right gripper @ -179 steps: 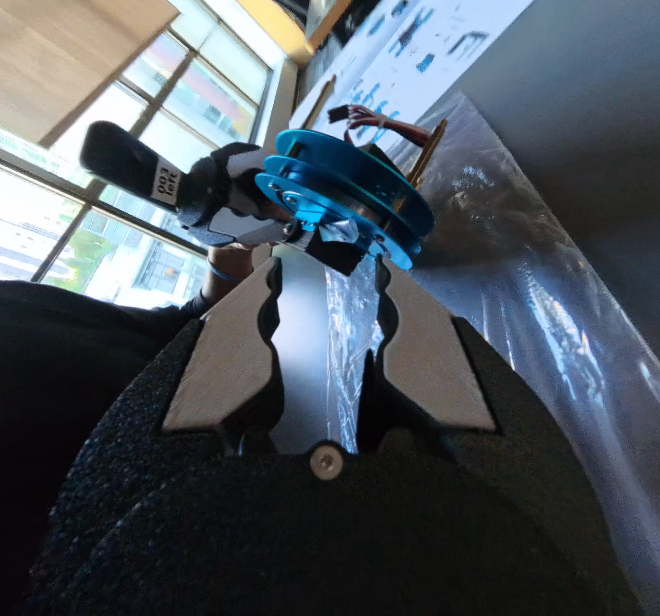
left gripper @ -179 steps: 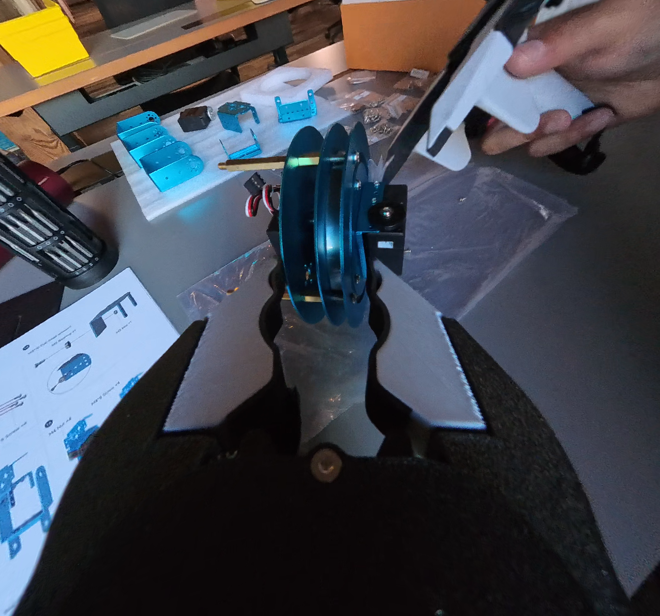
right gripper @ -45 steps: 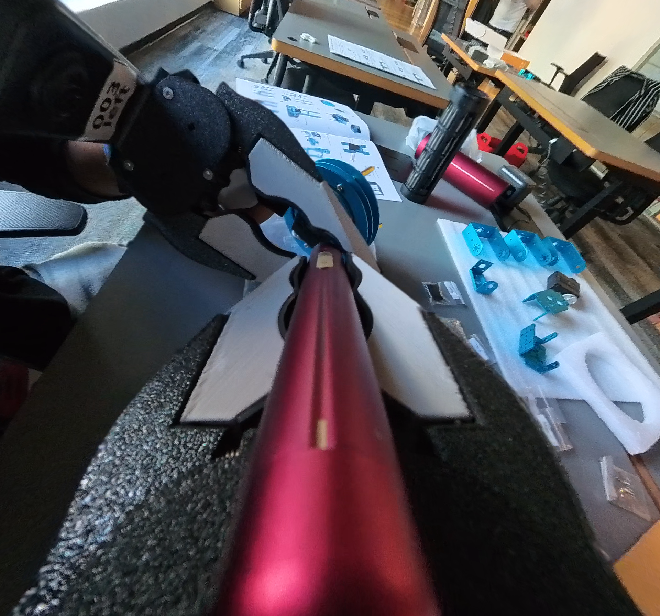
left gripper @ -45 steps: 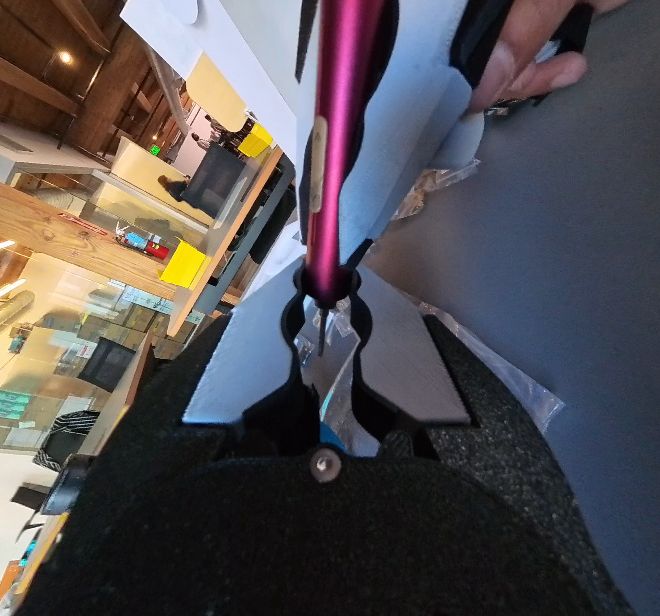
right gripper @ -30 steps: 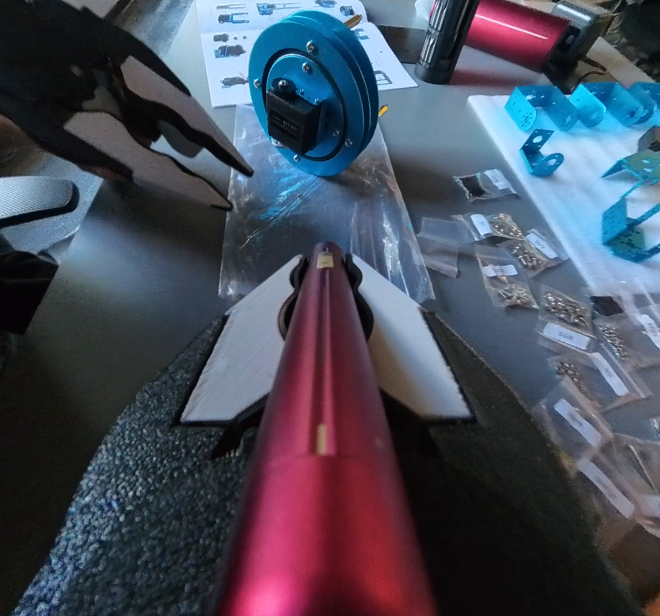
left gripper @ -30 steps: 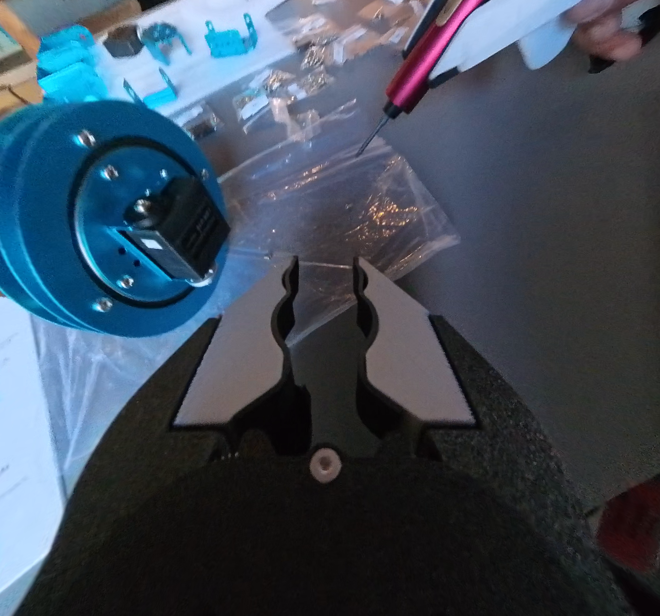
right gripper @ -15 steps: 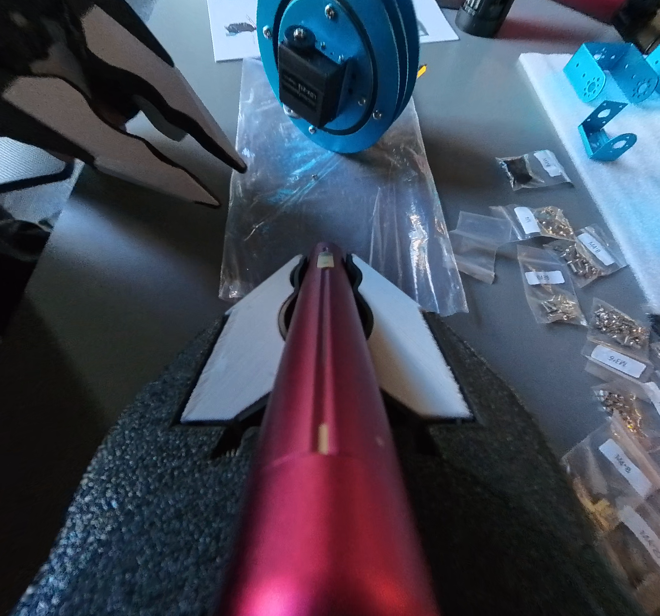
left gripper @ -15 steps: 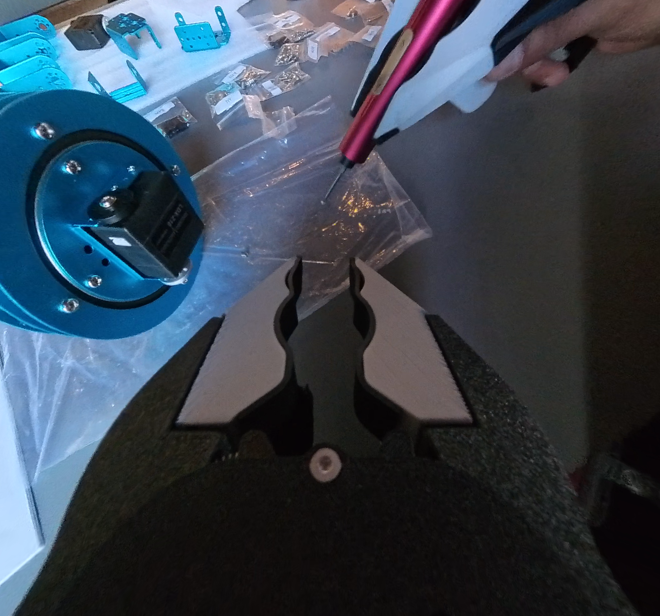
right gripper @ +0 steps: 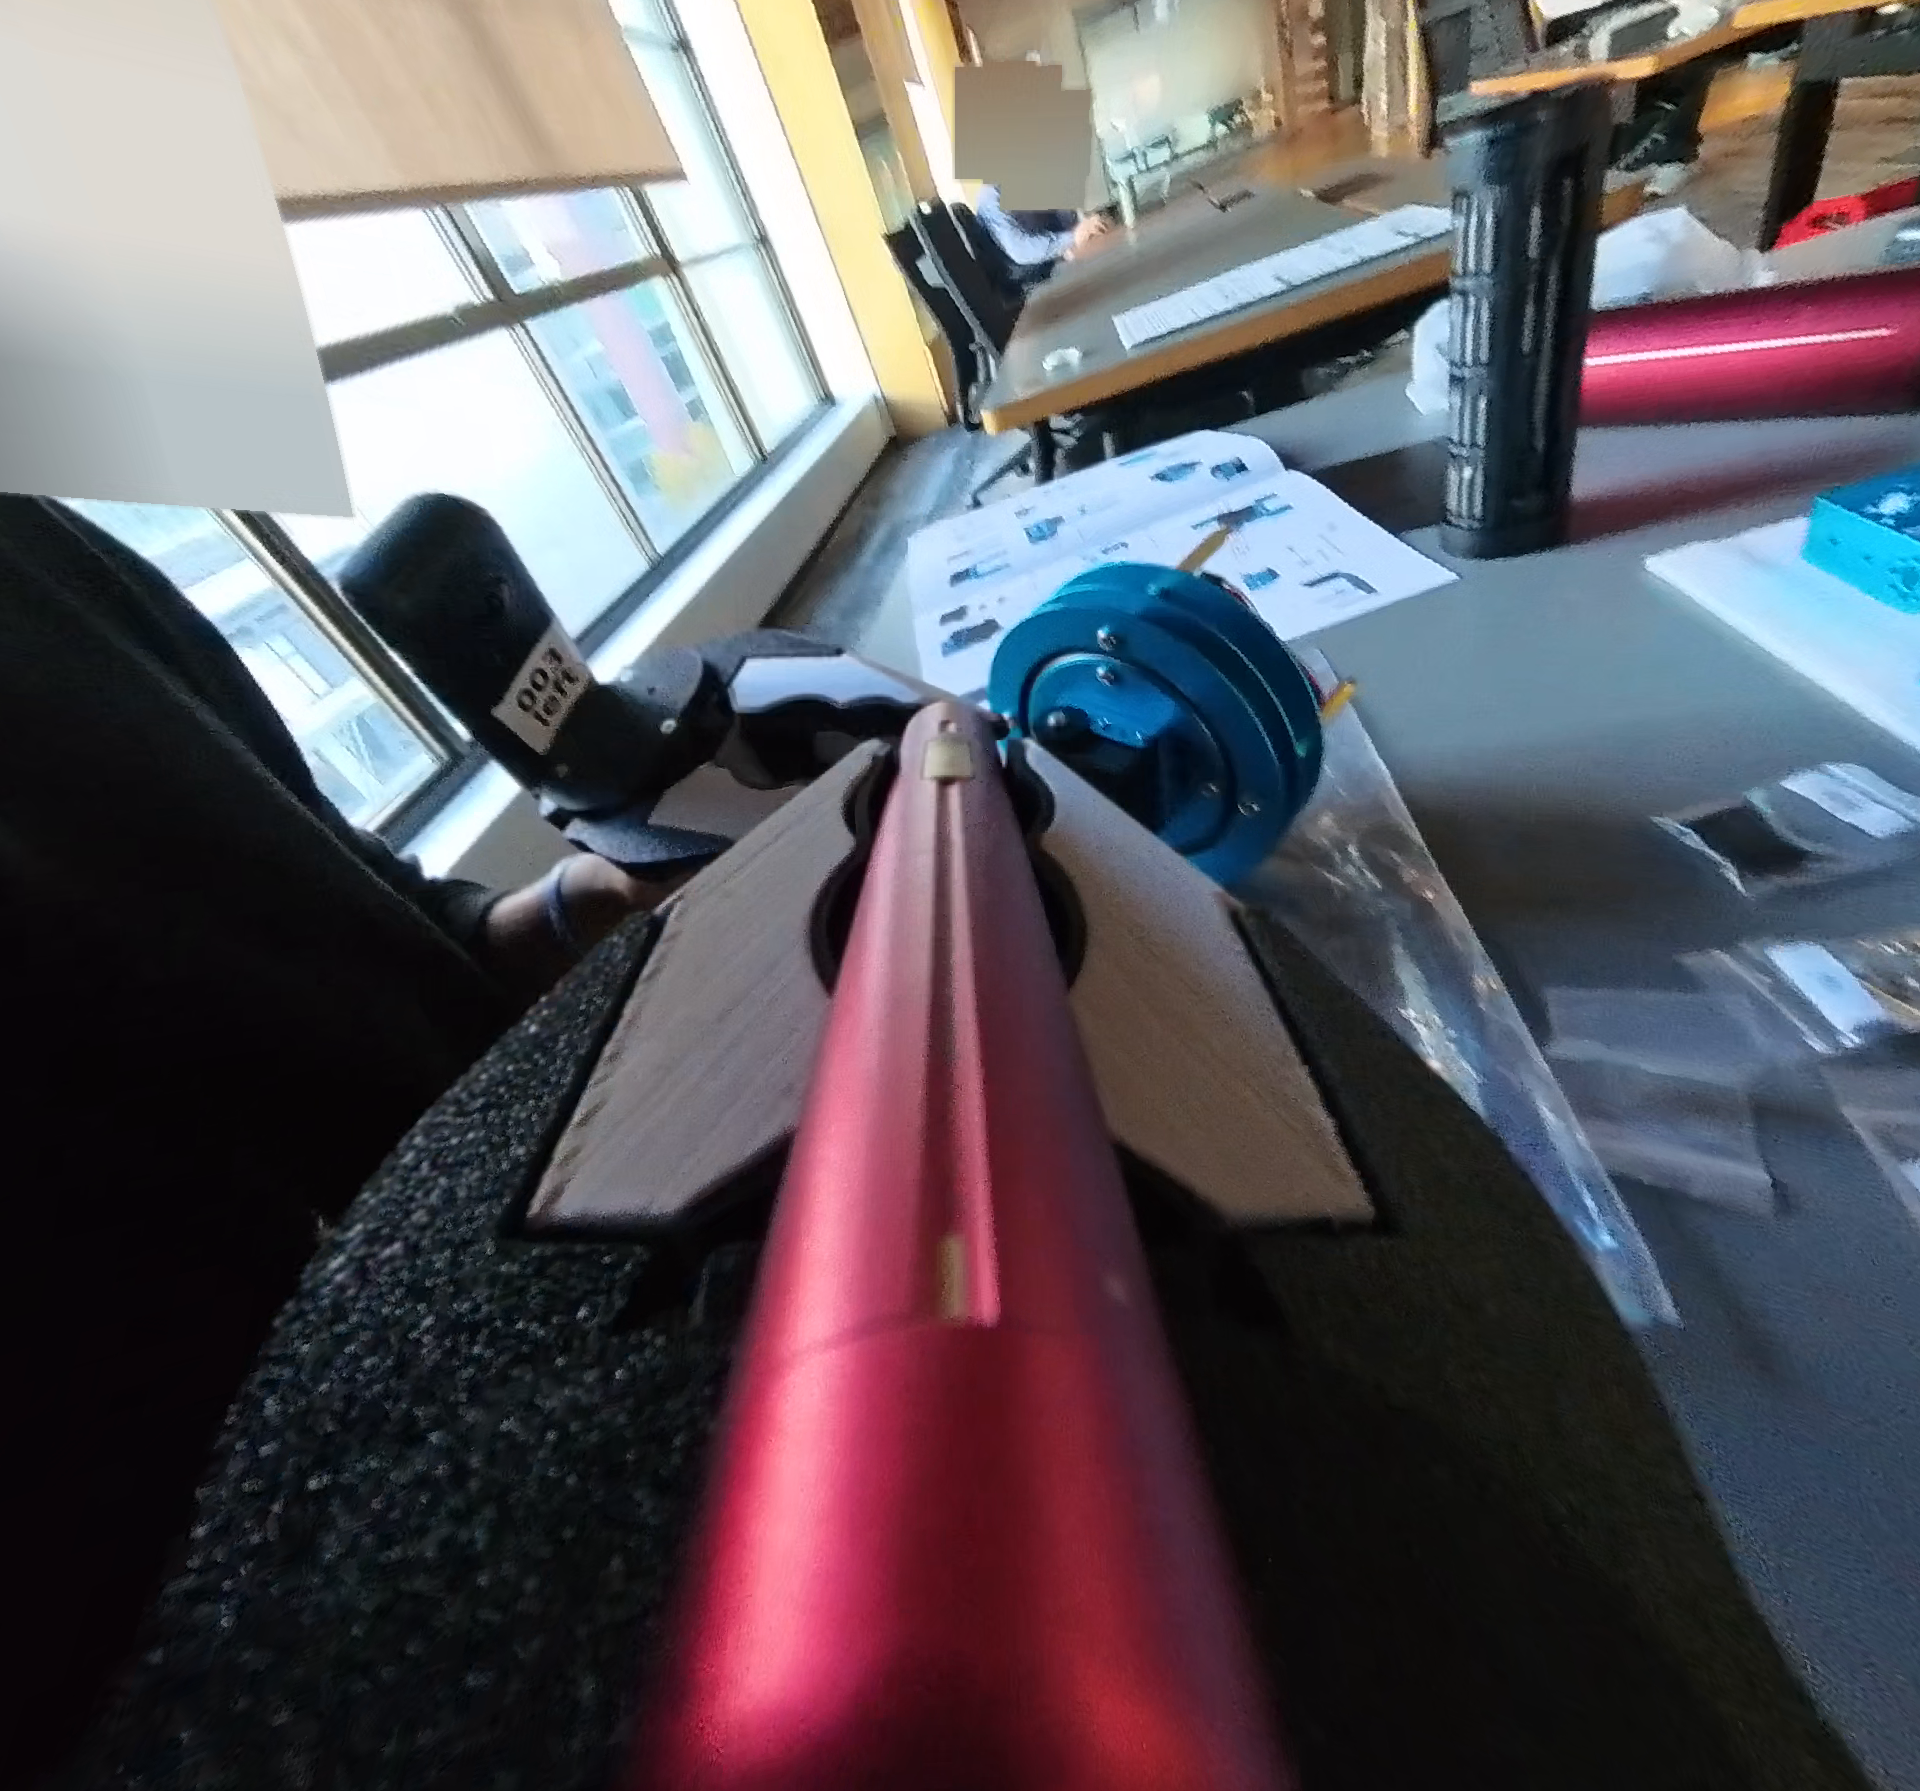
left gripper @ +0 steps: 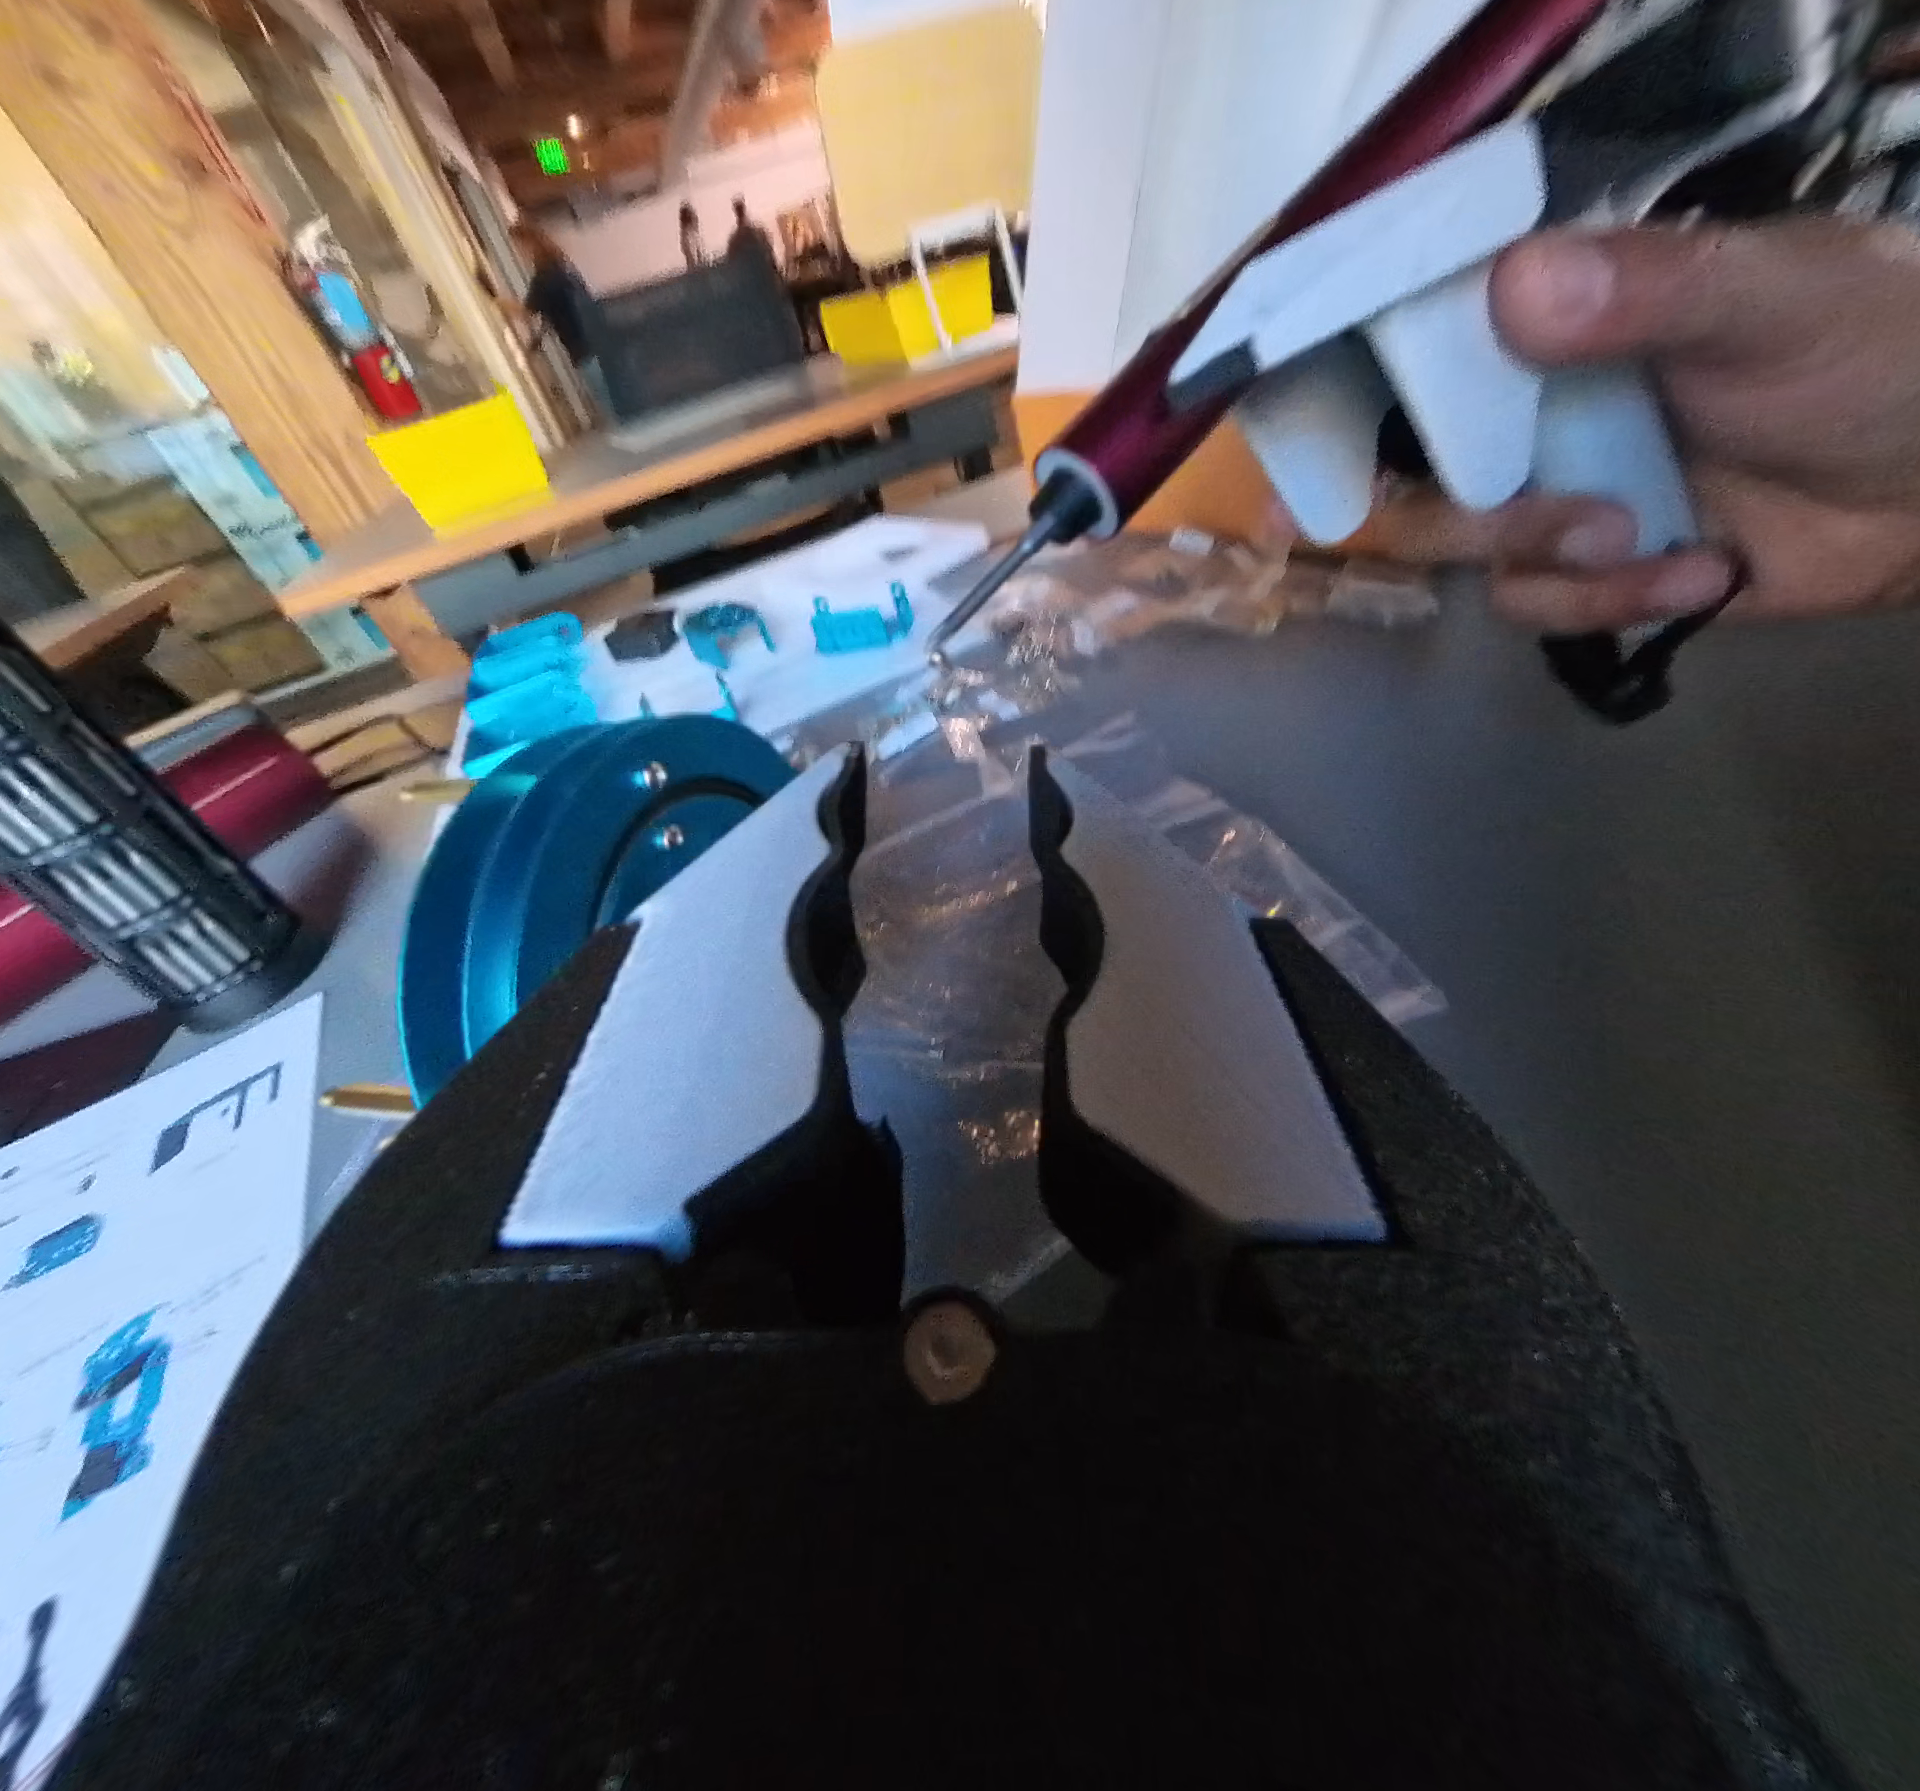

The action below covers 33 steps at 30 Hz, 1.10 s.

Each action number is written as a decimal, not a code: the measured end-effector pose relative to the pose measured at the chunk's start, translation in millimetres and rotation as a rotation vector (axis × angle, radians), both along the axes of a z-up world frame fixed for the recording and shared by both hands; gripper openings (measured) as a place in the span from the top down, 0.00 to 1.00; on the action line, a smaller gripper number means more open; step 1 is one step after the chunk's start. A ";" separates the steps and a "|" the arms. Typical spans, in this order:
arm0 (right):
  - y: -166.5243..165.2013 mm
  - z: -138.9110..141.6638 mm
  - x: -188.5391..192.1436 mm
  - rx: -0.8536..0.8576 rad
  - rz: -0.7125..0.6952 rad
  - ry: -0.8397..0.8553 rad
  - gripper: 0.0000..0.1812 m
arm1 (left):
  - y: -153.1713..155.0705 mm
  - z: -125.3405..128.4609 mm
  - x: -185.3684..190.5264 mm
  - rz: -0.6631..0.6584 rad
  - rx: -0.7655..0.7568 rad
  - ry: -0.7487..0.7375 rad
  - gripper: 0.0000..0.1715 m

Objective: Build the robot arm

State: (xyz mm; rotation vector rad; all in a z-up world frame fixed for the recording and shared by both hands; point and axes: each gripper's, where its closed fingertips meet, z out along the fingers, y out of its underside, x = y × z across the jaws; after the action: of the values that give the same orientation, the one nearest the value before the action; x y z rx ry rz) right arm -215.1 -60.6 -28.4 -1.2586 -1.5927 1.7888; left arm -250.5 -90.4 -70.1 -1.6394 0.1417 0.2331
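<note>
Left gripper [left gripper: 945, 775]: jaws spread, nothing between them; it hangs over the clear plastic bag [left gripper: 997, 920] that lies flat on the grey worktop [left gripper: 1610, 910]. The blue disc assembly [left gripper: 540, 889] stands on edge on the same bag, just left of the left jaw and partly hidden behind it; brass standoffs stick out of its far side.

Right gripper [right gripper: 940, 754]: jaws pinching the red electric screwdriver [right gripper: 935, 1170], which runs lengthwise between them. In the left wrist view the screwdriver's thin bit points down toward the far end of the bag, beyond the disc assembly; contact cannot be judged through the blur. A hand [left gripper: 1704, 453] grips the white handle of that gripper.

Beyond the disc assembly: a white foam sheet [left gripper: 852, 588] carrying loose blue metal brackets [left gripper: 857, 621]. To the right of it: small clear packets [right gripper: 1787, 993] holding tiny hardware. To the left: a black mesh cylinder [left gripper: 114, 879], a red cylinder [right gripper: 1756, 349] lying behind it, and a printed instruction sheet [left gripper: 135, 1253].
</note>
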 end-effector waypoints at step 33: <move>-26.7 19.8 -6.5 0.044 0.044 0.046 0.88 | -21.7 35.1 -2.6 -0.009 0.155 -0.053 0.99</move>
State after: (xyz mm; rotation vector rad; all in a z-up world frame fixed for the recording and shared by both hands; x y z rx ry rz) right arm -221.6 -87.3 -8.6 -1.1631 -1.6375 1.7857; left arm -253.1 -112.2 -35.0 -1.4896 0.0888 0.1886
